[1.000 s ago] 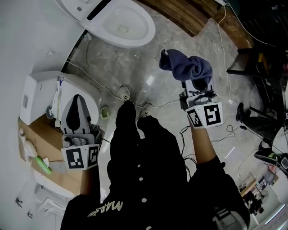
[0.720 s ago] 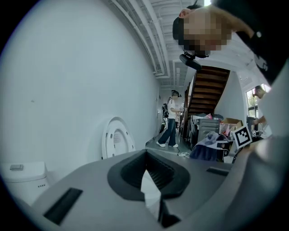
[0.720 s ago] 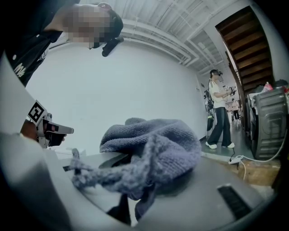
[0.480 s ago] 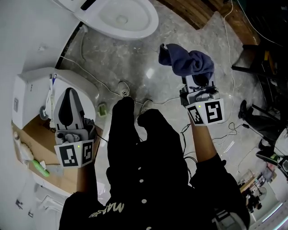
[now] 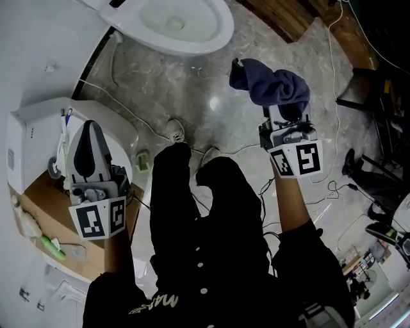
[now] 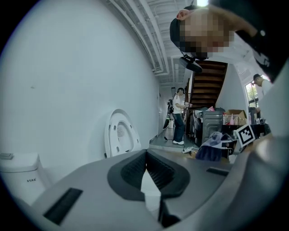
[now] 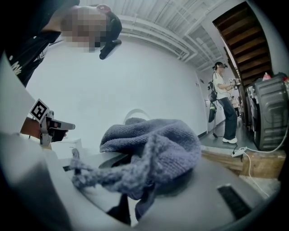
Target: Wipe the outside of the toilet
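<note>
A cardboard box sits at the left; wooden boards edge the marble floor; a distant person stands near stairs.

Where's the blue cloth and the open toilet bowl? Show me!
blue cloth (image 5: pixel 275 86): head view, middle of the bunched part.
toilet bowl (image 5: pixel 192 47): head view, on its white front rim.

Floor: grey marbled stone under your feet | toilet stands on it at the top, by the wall | white cable trails across it toward your shoes | cardboard box at your left | wooden strip borders it top right
</note>
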### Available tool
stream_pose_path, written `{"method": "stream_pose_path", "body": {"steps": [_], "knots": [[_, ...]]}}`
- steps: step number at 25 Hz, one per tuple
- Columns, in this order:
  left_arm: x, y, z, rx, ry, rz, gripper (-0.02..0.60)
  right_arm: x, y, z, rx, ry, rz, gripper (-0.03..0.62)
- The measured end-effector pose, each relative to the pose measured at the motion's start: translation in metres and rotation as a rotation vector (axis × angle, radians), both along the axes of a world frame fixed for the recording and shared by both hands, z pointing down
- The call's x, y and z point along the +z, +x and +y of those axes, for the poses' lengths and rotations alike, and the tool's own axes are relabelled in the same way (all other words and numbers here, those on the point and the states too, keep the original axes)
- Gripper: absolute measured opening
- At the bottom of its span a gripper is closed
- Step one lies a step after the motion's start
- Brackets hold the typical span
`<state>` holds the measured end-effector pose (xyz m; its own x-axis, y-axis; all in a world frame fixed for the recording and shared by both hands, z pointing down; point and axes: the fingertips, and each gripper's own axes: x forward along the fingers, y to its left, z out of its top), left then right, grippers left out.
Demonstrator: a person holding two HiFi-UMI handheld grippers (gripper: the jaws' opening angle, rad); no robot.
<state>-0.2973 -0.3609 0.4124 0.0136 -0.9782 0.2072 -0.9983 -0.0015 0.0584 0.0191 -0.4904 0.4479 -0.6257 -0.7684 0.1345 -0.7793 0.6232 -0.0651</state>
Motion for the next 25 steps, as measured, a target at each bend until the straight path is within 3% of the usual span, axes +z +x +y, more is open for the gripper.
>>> {"method": "stream_pose_path", "body": {"steps": [25], "knots": [[0.169,-0.011,-0.032,0.004,0.042,0.0,0.011,0.184,-0.024,-0.033,-0.01,-0.002,0.006,0.101]]}}
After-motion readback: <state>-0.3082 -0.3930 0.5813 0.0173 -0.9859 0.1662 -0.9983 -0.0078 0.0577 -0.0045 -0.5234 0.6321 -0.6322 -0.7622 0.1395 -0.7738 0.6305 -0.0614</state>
